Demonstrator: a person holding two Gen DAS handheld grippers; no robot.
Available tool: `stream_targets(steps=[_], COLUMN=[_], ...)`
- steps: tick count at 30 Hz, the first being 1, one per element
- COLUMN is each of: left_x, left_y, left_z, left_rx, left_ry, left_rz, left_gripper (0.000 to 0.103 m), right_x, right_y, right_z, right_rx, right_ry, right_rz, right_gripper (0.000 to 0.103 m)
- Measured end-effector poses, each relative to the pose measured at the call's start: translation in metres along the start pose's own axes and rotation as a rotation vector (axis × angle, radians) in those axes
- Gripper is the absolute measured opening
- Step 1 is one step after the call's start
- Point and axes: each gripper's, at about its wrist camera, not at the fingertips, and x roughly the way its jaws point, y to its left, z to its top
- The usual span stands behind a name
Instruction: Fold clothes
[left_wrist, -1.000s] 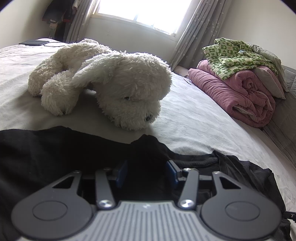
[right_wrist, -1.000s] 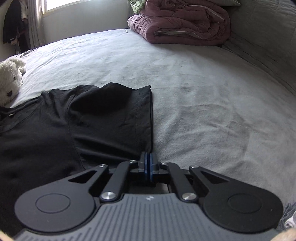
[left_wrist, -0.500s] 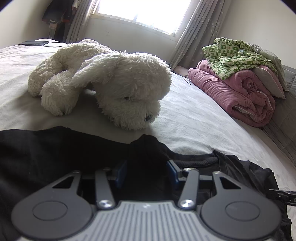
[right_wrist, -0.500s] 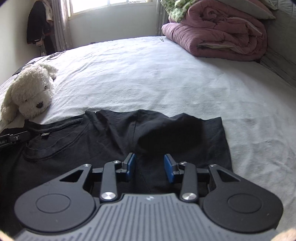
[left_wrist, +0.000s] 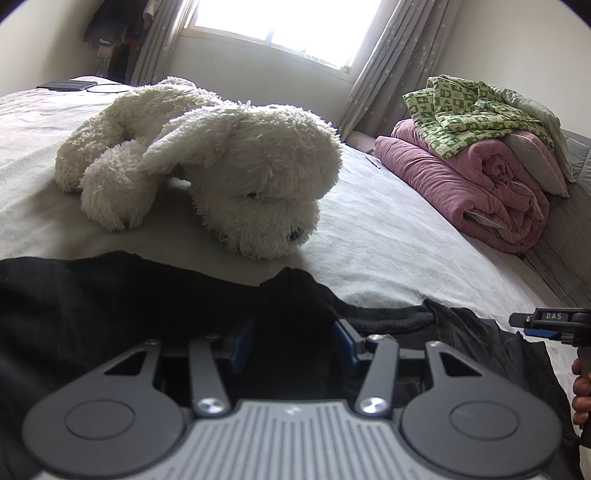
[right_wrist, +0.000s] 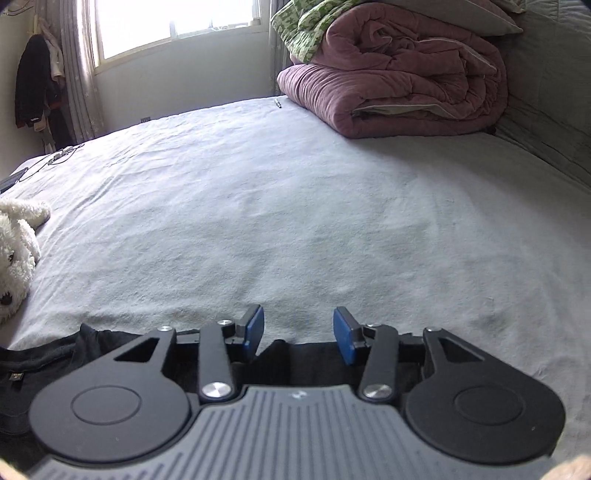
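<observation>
Left wrist view: my left tool (left_wrist: 293, 341) gapes around black shirt (left_wrist: 110, 306) fold, unpinched; right tool (right_wrist: 298, 334) opening, empty; I'd pinch both edges evenly.

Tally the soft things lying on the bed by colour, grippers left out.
Black: 1, black garment
White: 1, plush dog
Pink: 1, rolled quilt
Green check: 1, folded cloth
Total: 4

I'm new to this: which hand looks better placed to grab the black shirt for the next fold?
Left, probably. A hump of the black shirt sits between the fingers of the left gripper; the right gripper is opening its jaws mostly over bare bed sheet.
</observation>
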Motion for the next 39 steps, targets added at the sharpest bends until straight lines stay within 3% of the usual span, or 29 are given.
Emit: stream_targets(steps=[7,9,10,11,13,14,17,20,25,28,30,31,33,39], left_x=[0.0,0.0,0.0,0.0,0.0,0.0,0.0,0.0,0.0,0.0,0.0,0.0,0.0,0.0], left_y=[-0.001,-0.001,-0.001,-0.001,-0.001,-0.001,-0.001,0.0,0.0,0.0,0.0,0.0,0.0,0.0], left_z=[0.0,0.0,0.0,0.0,0.0,0.0,0.0,0.0,0.0,0.0,0.0,0.0,0.0,0.0], left_rx=[0.002,0.003,0.003,0.002,0.002,0.001,0.001,-0.001,0.001,0.001,0.001,0.002,0.001,-0.001], left_ry=[0.0,0.0,0.0,0.0,0.0,0.0,0.0,0.0,0.0,-0.001,-0.001,-0.001,-0.001,-0.001], left_rz=[0.0,0.0,-0.001,-0.001,-0.002,-0.002,-0.003,-0.005,-0.005,-0.005,-0.005,-0.005,-0.006,-0.008], left_gripper=[0.051,0.051,0.051,0.052,0.052,0.052,0.052,0.052,0.052,0.053,0.053,0.053,0.053,0.053], right_x=[-0.016,-0.013,-0.012,-0.01,-0.009,-0.008,-0.002,-0.005,-0.032,-0.039,-0.033,-0.025,-0.009,0.026], right_y=[-0.039,-0.031,-0.027,-0.024,-0.015,-0.014,-0.021,-0.011,-0.003,0.017,0.037,0.042,0.048,0.028], right_z=[-0.019,-0.024,-0.027,-0.03,-0.033,-0.035,-0.037,-0.036,-0.027,-0.029,-0.032,-0.033,-0.036,-0.01], right_rx=[0.038,-0.02,-0.048,-0.077,-0.139,-0.154,-0.107,-0.17,-0.069,-0.056,-0.084,-0.098,-0.115,-0.062], right_ry=[0.021,0.015,0.013,0.01,0.001,-0.012,-0.02,-0.02,-0.082,-0.075,-0.045,-0.016,0.016,-0.005], right_rz=[-0.058,-0.061,-0.063,-0.064,-0.089,-0.143,-0.183,-0.225,-0.133,-0.02,0.01,0.005,-0.013,-0.066], right_gripper=[0.052,0.05,0.038,0.015,0.006,0.006,0.006,0.009,0.054,0.054,0.051,0.042,0.032,0.032])
